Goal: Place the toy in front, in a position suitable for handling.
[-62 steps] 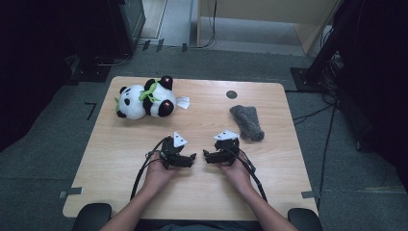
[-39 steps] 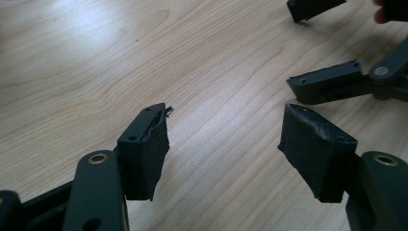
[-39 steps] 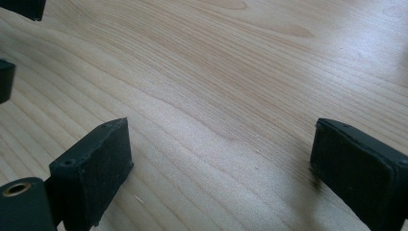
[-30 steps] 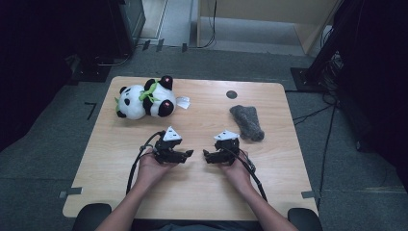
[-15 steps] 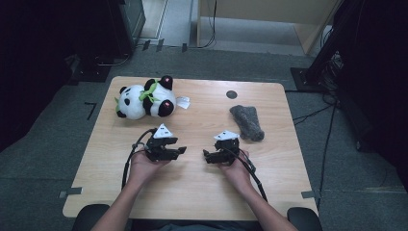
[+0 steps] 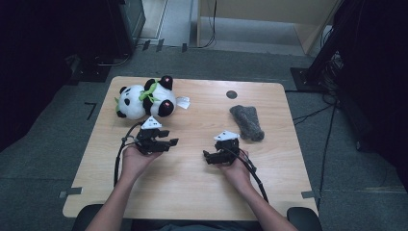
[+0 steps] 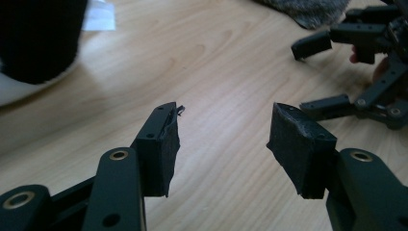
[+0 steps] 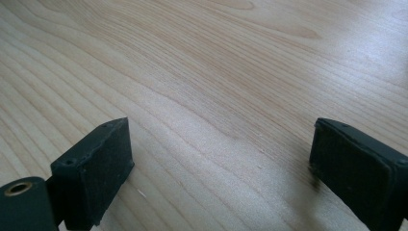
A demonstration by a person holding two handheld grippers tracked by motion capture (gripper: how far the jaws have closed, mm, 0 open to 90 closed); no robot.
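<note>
The left gripper [image 6: 169, 142] is held near the panda [image 6: 144, 102], jaws part-open after closing, nothing between them. The right gripper [image 6: 207, 157] is rested on the table [image 6: 192, 192], wide open and empty, in reserve.

You're in a lab or recording room — a lone light-wood table [image 6: 192, 192] stands on grey carpet [image 6: 43, 159] with tape marks [image 6: 90, 109], cables [image 6: 211, 29] trail across the floor, and dark equipment racks [image 6: 356, 53] crowd the edges — nothing homely about it.
</note>
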